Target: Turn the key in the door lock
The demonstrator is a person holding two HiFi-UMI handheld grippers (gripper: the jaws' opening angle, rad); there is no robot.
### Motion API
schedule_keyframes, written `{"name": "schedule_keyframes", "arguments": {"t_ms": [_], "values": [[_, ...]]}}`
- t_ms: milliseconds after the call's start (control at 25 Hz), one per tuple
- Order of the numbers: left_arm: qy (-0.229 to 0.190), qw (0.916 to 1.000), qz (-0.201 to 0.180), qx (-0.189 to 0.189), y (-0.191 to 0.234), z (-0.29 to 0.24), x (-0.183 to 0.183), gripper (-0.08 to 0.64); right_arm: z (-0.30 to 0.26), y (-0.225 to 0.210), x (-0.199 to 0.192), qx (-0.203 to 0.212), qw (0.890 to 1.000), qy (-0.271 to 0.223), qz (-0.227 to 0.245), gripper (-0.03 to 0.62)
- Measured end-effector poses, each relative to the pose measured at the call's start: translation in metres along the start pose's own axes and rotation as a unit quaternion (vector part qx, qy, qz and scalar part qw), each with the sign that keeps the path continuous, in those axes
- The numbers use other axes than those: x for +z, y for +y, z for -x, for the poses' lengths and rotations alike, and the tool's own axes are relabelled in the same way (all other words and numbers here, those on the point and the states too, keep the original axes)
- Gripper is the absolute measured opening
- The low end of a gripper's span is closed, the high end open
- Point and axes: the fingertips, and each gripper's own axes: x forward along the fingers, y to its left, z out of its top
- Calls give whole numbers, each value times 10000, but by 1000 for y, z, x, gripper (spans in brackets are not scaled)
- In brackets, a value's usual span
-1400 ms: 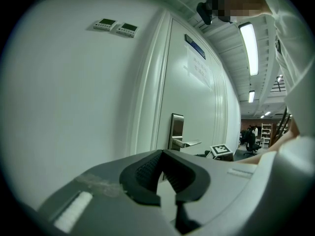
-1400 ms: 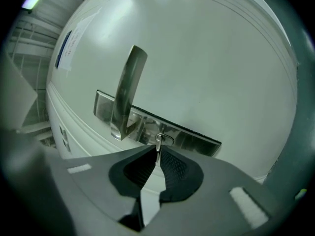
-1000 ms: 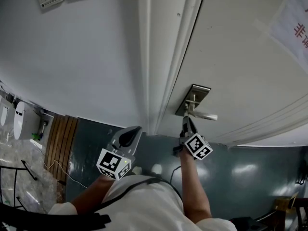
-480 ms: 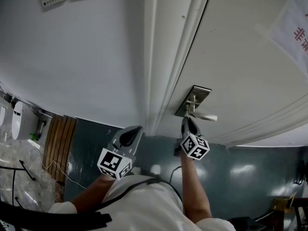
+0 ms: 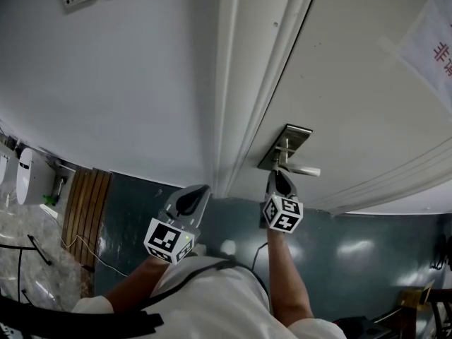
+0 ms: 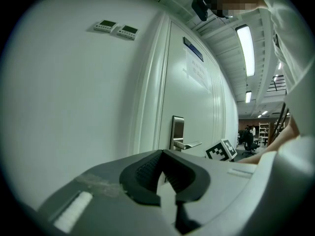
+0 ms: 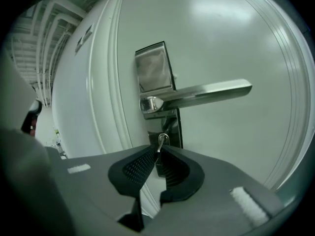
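Observation:
A steel lock plate [image 7: 155,75] with a lever handle [image 7: 206,93] sits on the white door. Below the lever, a small silver key [image 7: 161,140] sticks out of the keyhole. My right gripper [image 7: 158,149] is level with it, and its jaw tips are shut on the key's bow. In the head view the right gripper [image 5: 278,176] reaches up to the lock plate [image 5: 285,145] just under the handle [image 5: 302,169]. My left gripper [image 5: 192,196] hangs shut and holds nothing, left of the door frame and apart from the wall. Its own view shows the left gripper [image 6: 162,154] with the lock plate [image 6: 177,129] beyond it.
The door frame [image 5: 240,83] runs between the bare wall and the door. Two wall control panels [image 6: 117,27] hang high on the wall. A paper notice [image 5: 431,34] is stuck on the door. Wooden slats [image 5: 88,203] lie on the floor at left. Far down the hall are chairs and people [image 6: 248,136].
My right gripper has rolled about its own axis at the keyhole; its marker cube shows a different tilt. The left gripper has kept still.

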Motion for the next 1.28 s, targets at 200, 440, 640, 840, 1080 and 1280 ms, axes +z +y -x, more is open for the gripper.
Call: {"name": "schedule_keyframes", "arguments": {"t_ms": [200, 440, 640, 840, 1080, 1280], "values": [[-14, 10000, -17, -17, 1, 0, 2, 5, 1, 0, 0, -104, 9993, 51, 369, 44], [-4, 10000, -30, -32, 3, 1, 1, 5, 0, 1, 1, -202, 9970, 87, 746, 46], [3, 10000, -24, 1, 7, 3, 0, 5, -1, 1, -1, -291, 9935, 155, 1093, 46], [-6, 10000, -34, 4, 7, 5, 0, 5, 0, 5, 3, -360, 9879, 208, 1494, 48], [-10, 10000, -40, 10, 6, 8, -1, 5, 0, 7, 2, -464, 9748, 315, 2158, 48], [-13, 10000, -46, 7, 5, 10, -1, 5, -3, 10, 0, -527, 9537, 414, 2932, 48]]}}
